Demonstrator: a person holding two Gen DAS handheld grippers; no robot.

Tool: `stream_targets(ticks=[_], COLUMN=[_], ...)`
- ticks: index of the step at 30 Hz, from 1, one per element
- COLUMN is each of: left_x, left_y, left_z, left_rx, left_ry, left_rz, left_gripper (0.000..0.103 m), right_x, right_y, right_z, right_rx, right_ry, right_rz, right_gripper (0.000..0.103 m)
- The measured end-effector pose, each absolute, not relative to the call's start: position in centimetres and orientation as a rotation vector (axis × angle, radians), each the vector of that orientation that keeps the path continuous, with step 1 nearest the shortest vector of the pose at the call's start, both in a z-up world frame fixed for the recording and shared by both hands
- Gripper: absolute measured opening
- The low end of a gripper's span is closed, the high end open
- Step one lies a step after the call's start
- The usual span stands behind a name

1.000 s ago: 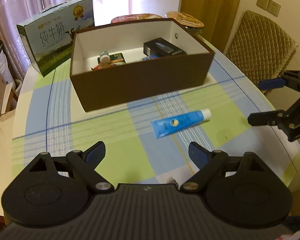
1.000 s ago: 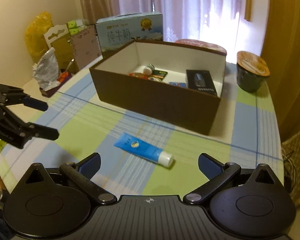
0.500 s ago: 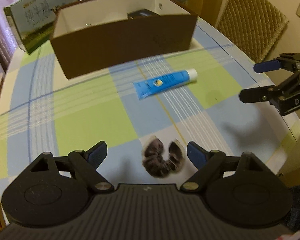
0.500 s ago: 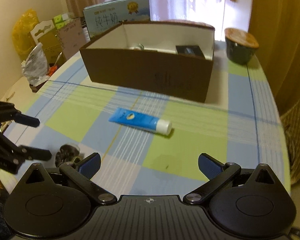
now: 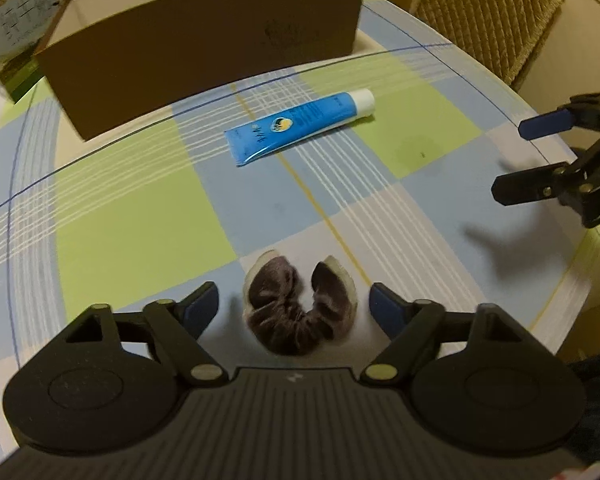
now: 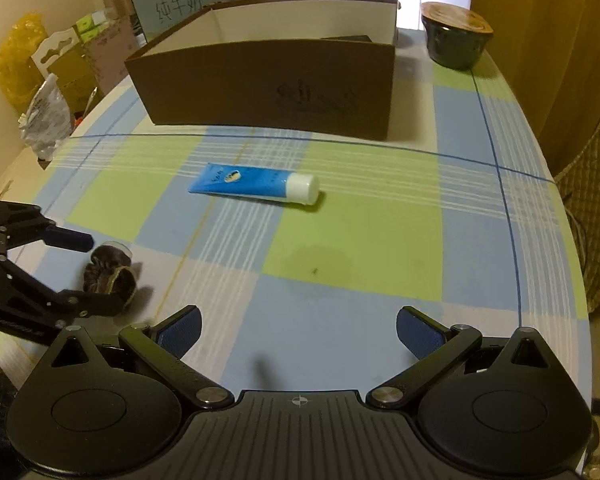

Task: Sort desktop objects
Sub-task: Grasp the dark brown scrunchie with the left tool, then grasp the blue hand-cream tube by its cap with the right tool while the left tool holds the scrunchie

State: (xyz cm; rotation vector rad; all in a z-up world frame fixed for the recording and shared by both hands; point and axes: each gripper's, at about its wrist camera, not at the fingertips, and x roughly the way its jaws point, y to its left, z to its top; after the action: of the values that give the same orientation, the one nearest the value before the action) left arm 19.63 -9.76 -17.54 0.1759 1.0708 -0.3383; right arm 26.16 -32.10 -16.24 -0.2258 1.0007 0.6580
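A dark brown fuzzy scrunchie (image 5: 298, 310) lies on the checked tablecloth near the table's front edge, between the wide-apart fingers of my open left gripper (image 5: 296, 308). The right wrist view shows that scrunchie (image 6: 108, 272) and the left gripper (image 6: 88, 270) around it, not touching. A blue tube with a white cap (image 5: 300, 126) lies mid-table; the same tube (image 6: 254, 184) is ahead of my open right gripper (image 6: 298, 330), which holds nothing. The right gripper (image 5: 524, 158) hovers at the table's right edge. Behind the tube stands the brown cardboard box (image 6: 268, 88), contents mostly hidden.
A milk carton box (image 6: 198, 0) stands behind the brown box. A dark bowl with a wooden lid (image 6: 456, 36) sits at the back right. A quilted chair (image 5: 484, 12) is beyond the table's right edge. Bags and clutter (image 6: 44, 80) lie off the left side.
Both grippers have dropped lower and nearer the table. The left one has closed in on the scrunchie, which now lies between its fingers. The box interior has gone out of sight.
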Motion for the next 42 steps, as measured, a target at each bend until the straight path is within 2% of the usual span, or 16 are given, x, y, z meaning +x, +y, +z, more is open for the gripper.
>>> stream_targets(ticks=[2,4,5,10,11,14,28,30,32,34,37,42], left_x=[19.9,20.1,20.2,19.9,19.9,20.1,19.9,19.4,18.8,18.4,17.8,16.9], left_y=[-10.0,-10.2,-10.2,-9.9,-9.7,-8.8,-0.8,-0.5,-0.3,-0.2,-0.1,-0.4], left_z=[-18.0,-18.5,-18.7,-18.7,-18.6,-18.3,-14.4,-14.1,-14.0,-14.1,-14.3,-14.6], left_rx=[0.185,0.181,0.181,0.157,0.147,0.124,-0.073,-0.081,-0.09,-0.1,-0.119,-0.159], left_ry=[1.073,1.08,1.087,1.078,1.077,1.07,1.006,1.002,1.002,1.006,1.011,1.019], left_rz=[-0.342,-0.342,-0.339,-0.324,-0.314,-0.258,0.099,0.125,0.141,0.157,0.173,0.181], left_gripper=[0.061,0.056,0.05,0.033,0.025,0.022,0.022,0.022,0.022,0.022,0.022,0.022], right_x=[26.2,26.5,26.6,27.5,27.7,28.6,35.5,36.2,36.5,36.4,35.4,32.1], right_y=[-32.4,-32.7,-32.8,-32.6,-32.5,-31.6,-24.1,-23.2,-22.6,-22.4,-22.9,-24.5], right_z=[-16.4,-16.5,-16.6,-16.9,-17.0,-17.2,-20.7,-21.6,-22.2,-22.4,-22.1,-21.8], right_rx=[-0.225,-0.223,-0.224,-0.249,-0.257,-0.297,-0.569,-0.615,-0.652,-0.657,-0.633,-0.562], right_ry=[1.004,1.007,1.008,0.997,0.993,0.971,0.788,0.794,0.821,0.842,0.887,0.958], right_rz=[0.656,0.657,0.66,0.694,0.707,0.758,1.117,1.149,1.161,1.17,1.152,1.082], right_gripper=[0.101,0.101,0.101,0.101,0.101,0.101,0.1,0.091,0.067,0.057,0.026,0.026])
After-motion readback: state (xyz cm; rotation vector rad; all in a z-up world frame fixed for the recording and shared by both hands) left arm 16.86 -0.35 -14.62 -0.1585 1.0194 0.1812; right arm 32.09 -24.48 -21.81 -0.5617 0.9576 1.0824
